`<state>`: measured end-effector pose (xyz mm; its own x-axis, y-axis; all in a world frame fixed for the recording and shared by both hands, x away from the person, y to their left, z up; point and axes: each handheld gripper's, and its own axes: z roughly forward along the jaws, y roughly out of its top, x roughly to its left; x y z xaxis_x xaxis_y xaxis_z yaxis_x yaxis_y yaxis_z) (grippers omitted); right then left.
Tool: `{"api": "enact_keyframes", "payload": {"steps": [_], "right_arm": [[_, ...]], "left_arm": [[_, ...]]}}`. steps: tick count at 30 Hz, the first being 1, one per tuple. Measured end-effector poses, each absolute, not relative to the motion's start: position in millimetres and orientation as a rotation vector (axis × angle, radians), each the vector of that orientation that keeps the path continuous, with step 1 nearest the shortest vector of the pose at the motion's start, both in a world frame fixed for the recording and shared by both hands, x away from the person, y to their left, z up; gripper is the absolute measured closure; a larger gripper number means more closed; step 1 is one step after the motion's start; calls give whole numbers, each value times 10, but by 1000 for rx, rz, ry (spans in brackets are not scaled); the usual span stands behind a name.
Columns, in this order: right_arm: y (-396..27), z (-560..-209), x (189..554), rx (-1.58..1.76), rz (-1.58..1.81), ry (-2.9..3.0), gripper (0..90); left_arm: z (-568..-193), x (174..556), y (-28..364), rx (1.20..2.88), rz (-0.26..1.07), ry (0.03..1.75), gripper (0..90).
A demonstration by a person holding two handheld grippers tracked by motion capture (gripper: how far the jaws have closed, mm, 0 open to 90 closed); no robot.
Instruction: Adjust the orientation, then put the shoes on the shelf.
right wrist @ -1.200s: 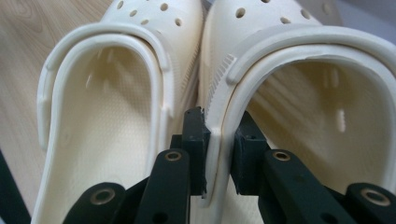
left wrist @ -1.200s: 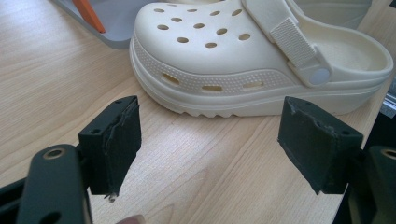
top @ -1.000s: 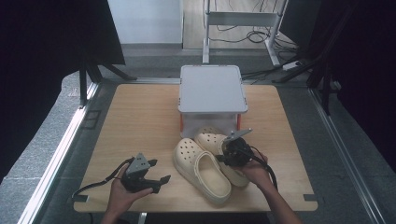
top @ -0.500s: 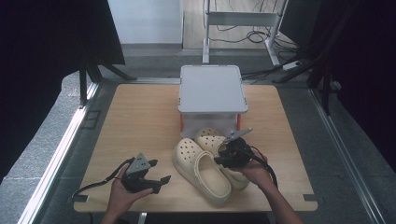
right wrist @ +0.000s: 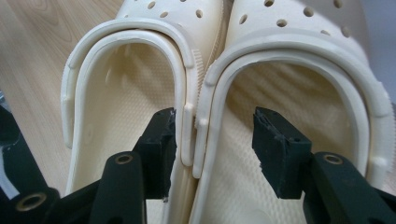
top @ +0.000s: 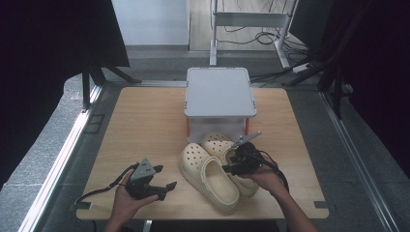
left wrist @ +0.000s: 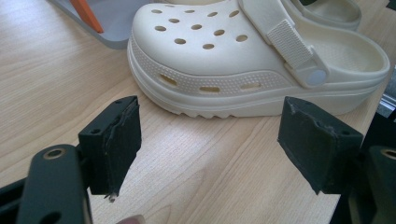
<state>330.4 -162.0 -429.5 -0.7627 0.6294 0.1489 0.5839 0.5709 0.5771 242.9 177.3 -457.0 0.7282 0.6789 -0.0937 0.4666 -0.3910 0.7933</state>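
Note:
Two cream clogs lie side by side in front of a grey box: the left clog (top: 208,176) (right wrist: 121,116) and the right clog (top: 220,145) (right wrist: 299,84). My right gripper (top: 231,162) (right wrist: 212,140) straddles their adjoining side walls near the heels, one jaw inside each clog. Its jaws have just been opening; the right pad stands apart from the wall, so nothing is gripped. My left gripper (top: 167,188) (left wrist: 212,135) rests low over the table to the left, open and empty, facing the side of the left clog (left wrist: 243,60).
The grey lidded box (top: 220,92) with orange corner posts stands mid-table behind the clogs; its corner (left wrist: 102,18) shows in the left gripper view. The wooden table (top: 145,125) has bare room at left and right. The front edge is close to both hands.
The right gripper's jaws stand wider apart over the clogs' inner walls than a second ago. Both hands and both clogs have kept their places.

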Motion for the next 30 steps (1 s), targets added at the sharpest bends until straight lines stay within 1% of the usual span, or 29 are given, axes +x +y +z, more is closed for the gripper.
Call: {"api": "enact_keyframes", "payload": {"steps": [11,19,24,28,30], "right_arm": [[-1476,-4365,3371,1062,928,2738,460],[-1325,-4439,3441,1063,854,2777,471],[-1278,-4472,3469,1073,828,2779,502],[-1234,-4504,3489,1077,812,2784,570],[-1204,-4524,3492,1070,794,2784,583]], "left_arm": [[-4570,2429,1772,2059,308,867,219],[-4572,2429,1772,2061,308,865,219],[-4568,2427,1776,2057,312,865,219],[-4571,2429,1773,2059,312,865,219],[-4571,2430,1774,2059,312,866,219]]}}
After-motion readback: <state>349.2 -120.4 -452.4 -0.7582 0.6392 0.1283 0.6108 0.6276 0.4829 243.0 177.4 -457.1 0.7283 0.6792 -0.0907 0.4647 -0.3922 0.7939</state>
